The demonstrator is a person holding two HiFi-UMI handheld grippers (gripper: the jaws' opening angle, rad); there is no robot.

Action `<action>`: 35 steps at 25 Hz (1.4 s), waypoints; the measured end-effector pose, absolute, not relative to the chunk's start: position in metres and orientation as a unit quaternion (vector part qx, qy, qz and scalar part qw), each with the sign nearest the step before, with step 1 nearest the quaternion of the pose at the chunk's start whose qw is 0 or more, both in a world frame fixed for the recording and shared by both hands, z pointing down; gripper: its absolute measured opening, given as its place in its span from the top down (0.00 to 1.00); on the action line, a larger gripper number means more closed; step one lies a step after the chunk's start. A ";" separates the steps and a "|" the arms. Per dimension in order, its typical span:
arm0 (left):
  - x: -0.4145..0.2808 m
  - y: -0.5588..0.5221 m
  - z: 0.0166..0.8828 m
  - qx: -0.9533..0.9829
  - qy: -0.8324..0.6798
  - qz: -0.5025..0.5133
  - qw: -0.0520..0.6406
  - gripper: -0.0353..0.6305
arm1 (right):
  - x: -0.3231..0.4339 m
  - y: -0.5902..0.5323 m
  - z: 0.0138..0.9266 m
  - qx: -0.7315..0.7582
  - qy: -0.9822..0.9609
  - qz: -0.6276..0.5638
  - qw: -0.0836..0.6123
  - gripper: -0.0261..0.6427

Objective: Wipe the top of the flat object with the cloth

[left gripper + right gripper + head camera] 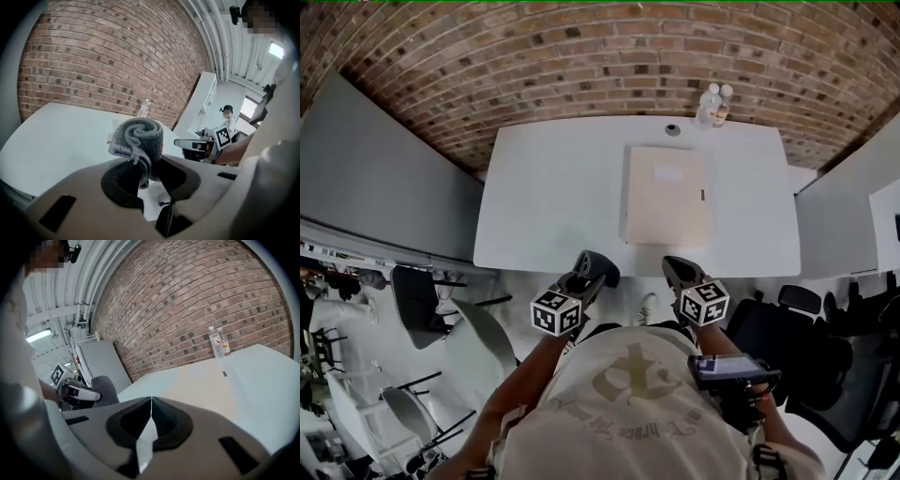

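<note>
flat object (666,195): pale board lying flat on the white table (544,187), right of centre, top bare. Looks within reach of the near edge.
cloth (138,138): grey, rolled into a wad that sticks out ahead of the left gripper (140,176). A bunched pad should suit wiping.
left jaws: clamped on the cloth's tail.
right gripper (151,416): jaws pressed together, nothing between them. Probably free to steady the board.
position: both grippers short of the table's near edge, apart from the board.

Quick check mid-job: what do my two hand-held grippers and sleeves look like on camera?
The left hand-held gripper and right hand-held gripper each carry a white cube with black square markers. Seen close, their shells are pale grey, with black ribbed pads lining the jaws. No cables show. The person wears a light short-sleeved T-shirt with a faded print.
</note>
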State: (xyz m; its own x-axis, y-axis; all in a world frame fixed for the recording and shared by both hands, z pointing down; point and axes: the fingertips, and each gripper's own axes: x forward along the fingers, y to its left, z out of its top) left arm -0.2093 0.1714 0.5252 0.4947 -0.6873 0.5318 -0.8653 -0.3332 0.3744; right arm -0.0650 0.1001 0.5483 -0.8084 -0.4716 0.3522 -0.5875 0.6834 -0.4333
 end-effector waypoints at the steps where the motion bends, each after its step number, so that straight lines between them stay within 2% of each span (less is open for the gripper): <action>1: -0.206 0.163 0.523 0.807 -0.478 0.143 0.316 0.80 | -0.065 0.093 0.547 0.289 -0.913 0.271 0.103 0.93; 12: -0.184 0.098 0.516 0.838 -0.424 0.144 0.311 0.80 | -0.080 0.060 0.538 0.258 -0.922 0.274 0.087 0.93; 22: -0.193 0.038 0.524 0.864 -0.364 0.144 0.317 0.80 | -0.075 0.015 0.535 0.331 -0.899 0.270 0.100 0.93; 28: -0.201 0.009 0.537 0.871 -0.329 0.183 0.317 0.80 | -0.071 -0.014 0.537 0.381 -0.879 0.263 0.116 0.93; 35: -0.201 -0.019 0.538 0.865 -0.333 0.165 0.337 0.80 | -0.043 -0.040 0.556 0.418 -0.855 0.276 0.134 0.93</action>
State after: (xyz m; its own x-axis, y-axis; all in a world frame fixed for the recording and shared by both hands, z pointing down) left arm -0.2011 -0.0194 0.5380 0.7241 -0.4642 0.5101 -0.6869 -0.5519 0.4728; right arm -0.0435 -0.0402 0.5555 -0.6149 -0.6404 0.4601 -0.7886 0.4982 -0.3605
